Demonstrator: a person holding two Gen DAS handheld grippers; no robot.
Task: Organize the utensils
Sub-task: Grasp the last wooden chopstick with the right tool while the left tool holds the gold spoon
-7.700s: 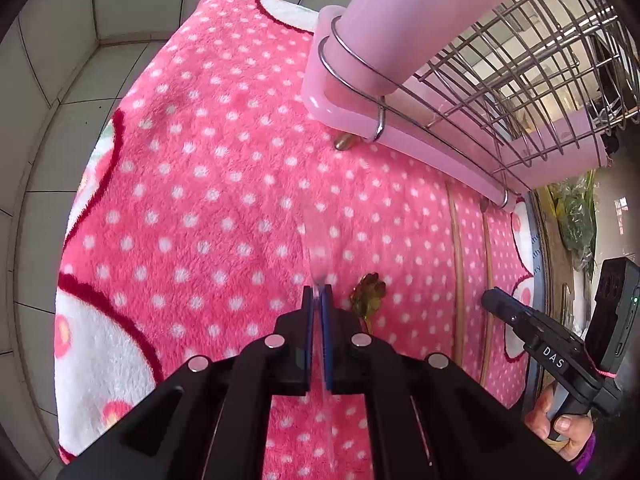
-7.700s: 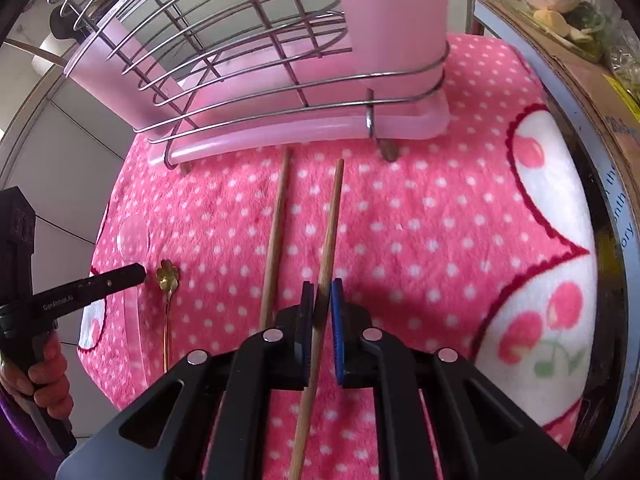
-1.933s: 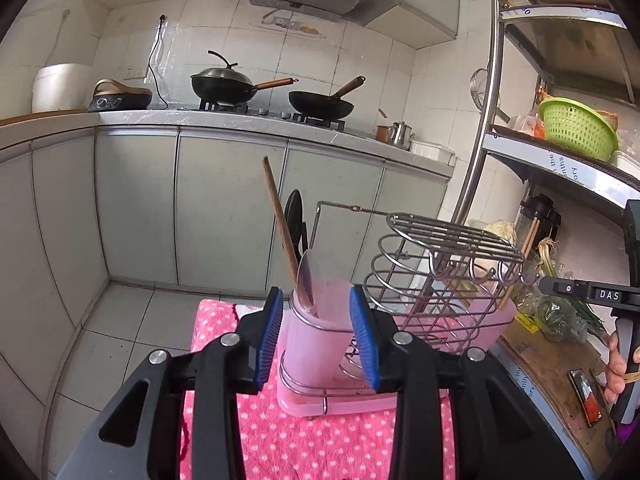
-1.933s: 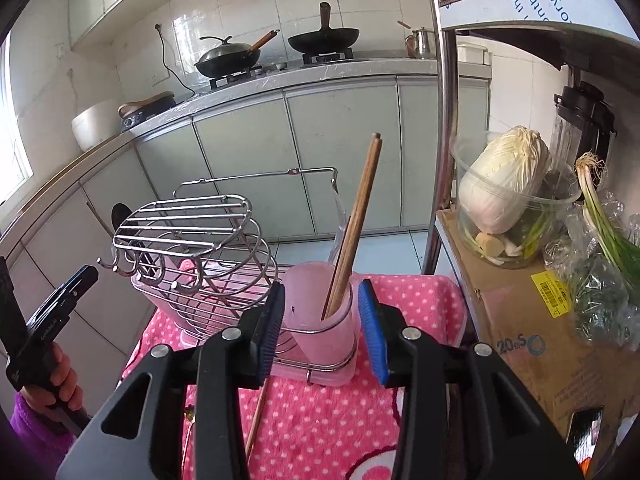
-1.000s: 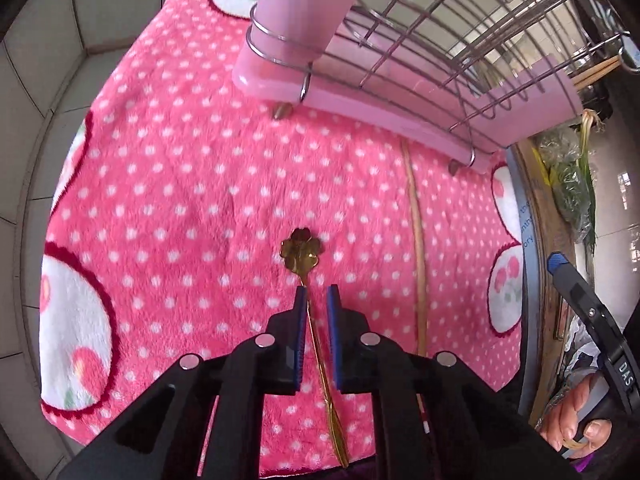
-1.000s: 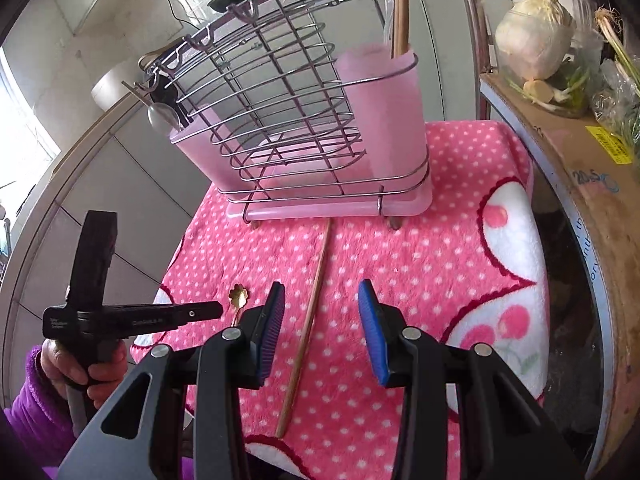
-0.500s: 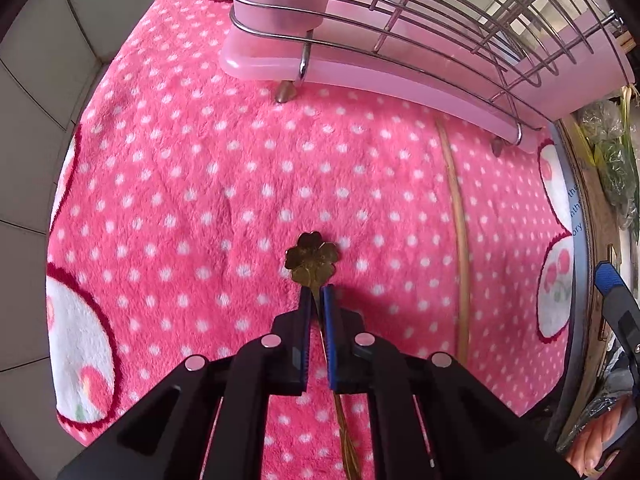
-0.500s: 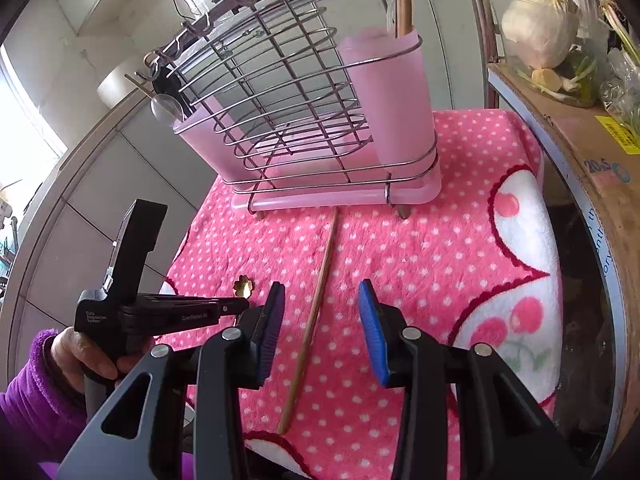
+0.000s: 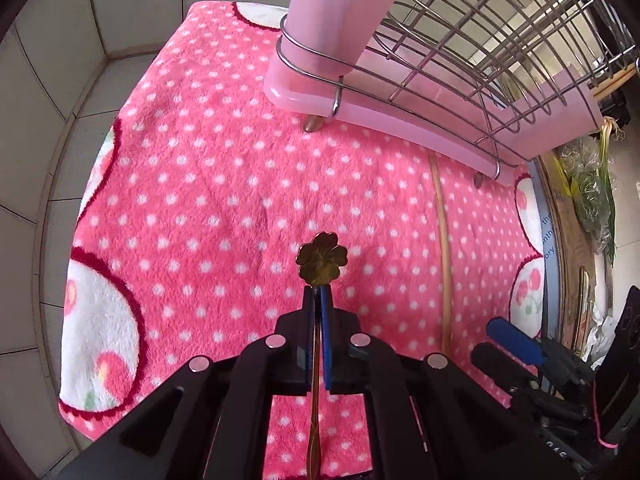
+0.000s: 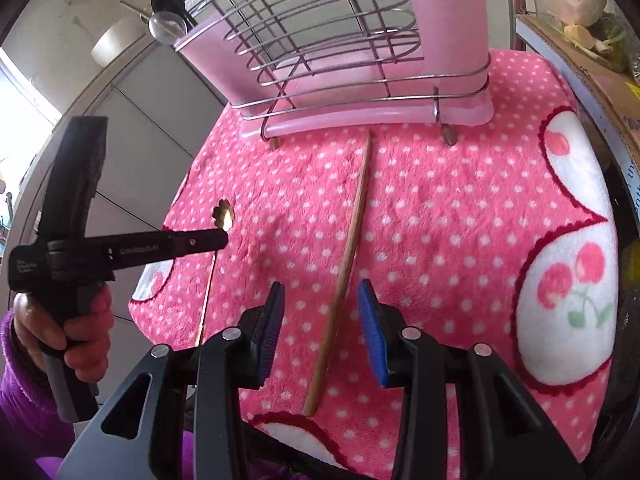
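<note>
My left gripper [image 9: 319,294] is shut on the thin handle of a gold spoon [image 9: 322,260] with a clover-shaped bowl, held just above the pink dotted towel [image 9: 224,184]. The same spoon [image 10: 223,213] and the left gripper [image 10: 222,238] also show in the right wrist view. My right gripper [image 10: 320,308] is open and empty, with its jaws on either side of a wooden chopstick [image 10: 349,256] that lies on the towel. That chopstick [image 9: 442,240] runs toward the wire rack with pink cups [image 9: 420,92].
The rack [image 10: 360,60] stands at the far side of the towel, with a ladle hanging at its left end. A cardboard box and vegetables [image 9: 592,200] sit off the towel's right edge. Tiled floor [image 9: 48,120] lies beyond its left edge.
My left gripper has closed on the gold spoon's handle and raised it slightly. My right gripper has dropped toward the towel and now straddles the chopstick, still open.
</note>
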